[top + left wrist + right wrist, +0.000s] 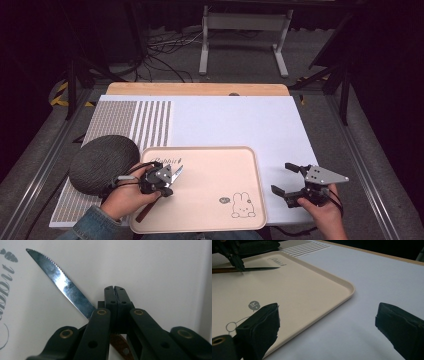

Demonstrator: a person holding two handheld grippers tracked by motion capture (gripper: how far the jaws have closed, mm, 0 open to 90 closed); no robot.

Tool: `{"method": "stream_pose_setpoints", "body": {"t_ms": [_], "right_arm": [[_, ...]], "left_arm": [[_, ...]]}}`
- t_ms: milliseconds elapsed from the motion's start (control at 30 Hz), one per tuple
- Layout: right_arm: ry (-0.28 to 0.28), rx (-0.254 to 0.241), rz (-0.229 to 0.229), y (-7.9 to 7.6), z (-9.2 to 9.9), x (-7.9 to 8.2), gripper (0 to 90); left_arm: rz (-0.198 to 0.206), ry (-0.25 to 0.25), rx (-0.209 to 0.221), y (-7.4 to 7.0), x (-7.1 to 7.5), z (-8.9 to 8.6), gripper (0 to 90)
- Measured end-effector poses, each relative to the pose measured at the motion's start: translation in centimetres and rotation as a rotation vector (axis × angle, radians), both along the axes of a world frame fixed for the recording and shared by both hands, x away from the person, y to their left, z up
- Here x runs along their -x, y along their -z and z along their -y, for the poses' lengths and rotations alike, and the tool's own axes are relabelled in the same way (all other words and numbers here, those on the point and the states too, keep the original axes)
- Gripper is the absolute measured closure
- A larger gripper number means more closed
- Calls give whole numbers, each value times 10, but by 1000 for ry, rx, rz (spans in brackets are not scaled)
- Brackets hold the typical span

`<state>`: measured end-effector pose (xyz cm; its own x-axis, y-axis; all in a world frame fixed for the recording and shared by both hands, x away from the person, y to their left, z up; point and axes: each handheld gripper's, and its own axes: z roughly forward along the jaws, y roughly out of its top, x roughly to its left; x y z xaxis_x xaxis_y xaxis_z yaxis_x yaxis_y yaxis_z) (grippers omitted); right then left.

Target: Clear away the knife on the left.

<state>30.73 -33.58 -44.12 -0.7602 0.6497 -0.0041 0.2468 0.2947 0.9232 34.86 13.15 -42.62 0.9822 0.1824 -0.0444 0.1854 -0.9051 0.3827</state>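
Left hand-held gripper clenched on knife, serrated steel blade, brown handle, above tray

A grey round cushion lay at the table's left edge, partly over a striped placemat, while cables and a white metal stand occupied the floor beyond.

Dim room; grey floor, cables, white stand
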Motion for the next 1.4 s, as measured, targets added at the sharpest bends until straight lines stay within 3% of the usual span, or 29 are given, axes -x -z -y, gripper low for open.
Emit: {"method": "stream_pose_setpoints", "body": {"t_ms": [233,900,1400], "right_arm": [[-2,1,-1,0,0,0,61],[-8,9,-12,1,-1,0,61],[-11,13,-16,2,-2,0,62]], "left_arm": [[-2,-9,-30,2,-2,-1,900],[-3,-95,19,5,-13,-18,900],[-4,-131,25,6,-14,-29,900]]}}
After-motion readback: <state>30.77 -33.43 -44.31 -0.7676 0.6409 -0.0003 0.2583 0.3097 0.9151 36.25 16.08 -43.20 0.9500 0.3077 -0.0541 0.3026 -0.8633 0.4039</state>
